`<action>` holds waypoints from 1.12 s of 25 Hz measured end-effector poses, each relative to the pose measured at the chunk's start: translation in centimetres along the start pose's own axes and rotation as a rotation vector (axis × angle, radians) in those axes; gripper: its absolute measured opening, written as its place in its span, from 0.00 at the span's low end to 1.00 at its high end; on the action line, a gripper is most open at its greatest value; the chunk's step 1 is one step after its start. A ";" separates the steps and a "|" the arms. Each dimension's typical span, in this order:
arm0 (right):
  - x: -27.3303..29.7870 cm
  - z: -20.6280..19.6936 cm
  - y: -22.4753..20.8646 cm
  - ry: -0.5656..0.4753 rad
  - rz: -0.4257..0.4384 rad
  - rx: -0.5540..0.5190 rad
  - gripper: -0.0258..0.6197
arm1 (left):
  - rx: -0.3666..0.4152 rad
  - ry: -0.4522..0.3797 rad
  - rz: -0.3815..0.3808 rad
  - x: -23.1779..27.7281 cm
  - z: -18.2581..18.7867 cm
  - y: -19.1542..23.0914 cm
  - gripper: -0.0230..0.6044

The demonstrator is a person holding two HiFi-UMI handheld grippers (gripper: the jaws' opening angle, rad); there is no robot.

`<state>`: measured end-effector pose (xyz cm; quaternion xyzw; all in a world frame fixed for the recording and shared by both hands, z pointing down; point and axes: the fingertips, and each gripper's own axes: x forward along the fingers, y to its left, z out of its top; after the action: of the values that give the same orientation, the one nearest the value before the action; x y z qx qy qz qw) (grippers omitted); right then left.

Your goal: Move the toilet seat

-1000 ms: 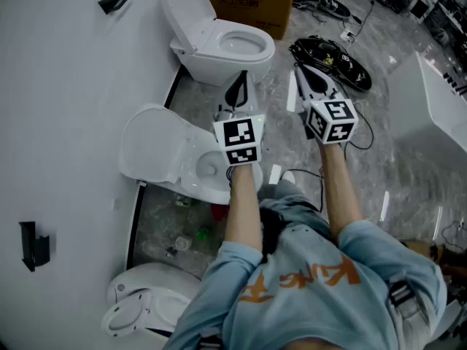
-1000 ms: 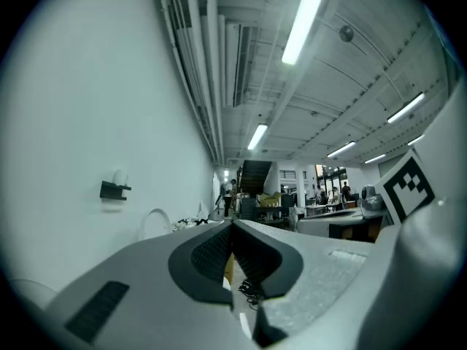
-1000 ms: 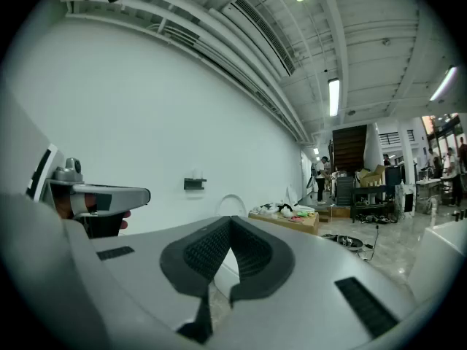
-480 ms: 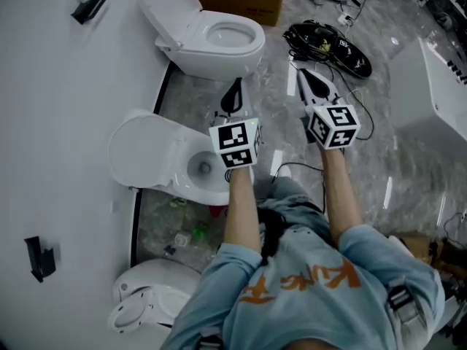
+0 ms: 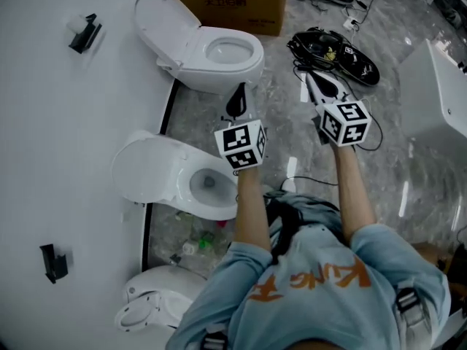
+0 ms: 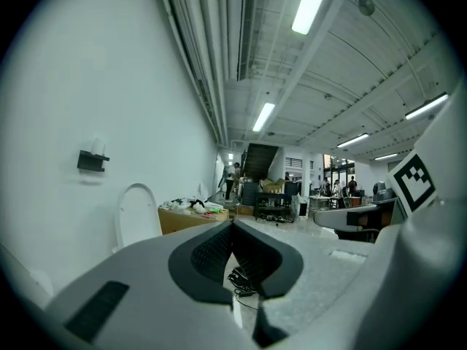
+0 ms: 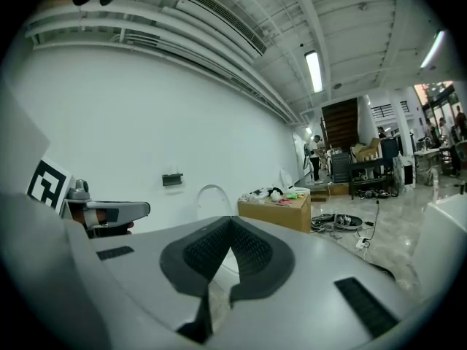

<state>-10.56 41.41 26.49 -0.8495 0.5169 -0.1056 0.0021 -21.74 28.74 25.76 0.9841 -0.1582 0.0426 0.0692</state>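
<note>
Three white toilets stand in a row along a white wall on a grey marbled floor, seen from above past the person's blue-shirted shoulders. The far toilet has its lid tipped back and its bowl open. The middle toilet shows a dark drain at the bottom of its bowl. Its toilet seat is raised, leaning back toward the wall, to the left of the left tool and apart from it. The near toilet is partly hidden behind the person's shoulder. A cardboard box sits just beyond the far toilet; in the right gripper view a heap of coloured things lies on top of a box. A tangle of black cables lies on the floor ahead of the right tool. The left tool hangs over the floor between the far and middle toilets, clenched with its pads pressed together on nothing. The right tool is level with it, near the cables, likewise clenched and empty. Some bottles and scraps lie on the floor between the middle and near toilets. Two small black brackets are fixed to the wall.
</note>
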 end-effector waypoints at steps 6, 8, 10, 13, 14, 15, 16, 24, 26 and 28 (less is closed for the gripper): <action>1.0 -0.3 -2.2 -0.011 0.029 0.012 0.04 | 0.024 0.008 0.035 2.3 0.1 0.0 0.03; 1.1 0.2 -3.3 -0.020 0.032 0.016 0.04 | 0.042 0.024 0.060 3.2 0.2 0.1 0.03; 1.4 0.3 -4.3 -0.027 0.031 0.027 0.04 | 0.054 0.026 0.070 4.0 0.4 0.1 0.03; 2.4 0.5 -5.4 -0.030 0.035 0.036 0.04 | 0.054 0.027 0.084 5.7 0.7 0.7 0.03; 2.9 0.6 -5.7 -0.031 0.038 0.034 0.04 | 0.051 0.027 0.084 6.4 0.8 0.8 0.03; 3.4 0.7 -5.8 -0.032 0.042 0.031 0.04 | 0.049 0.028 0.079 7.1 0.8 0.8 0.03; 3.9 0.9 -5.9 -0.034 0.048 0.026 0.04 | 0.052 0.029 0.069 7.9 0.9 0.8 0.03; 11.1 1.3 -8.0 -0.029 0.052 -0.005 0.04 | 0.027 0.010 0.058 14.6 0.9 4.6 0.03; 14.0 0.9 -8.2 -0.013 0.063 -0.020 0.04 | -0.009 -0.001 0.058 17.4 0.8 6.0 0.03; 17.3 0.7 -8.5 0.007 0.073 -0.021 0.04 | 0.001 -0.007 0.014 20.3 0.9 6.2 0.03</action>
<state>4.66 30.06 29.87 -0.8298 0.5484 -0.1029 -0.0050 -4.42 16.58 27.76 0.9831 -0.1654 0.0399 0.0678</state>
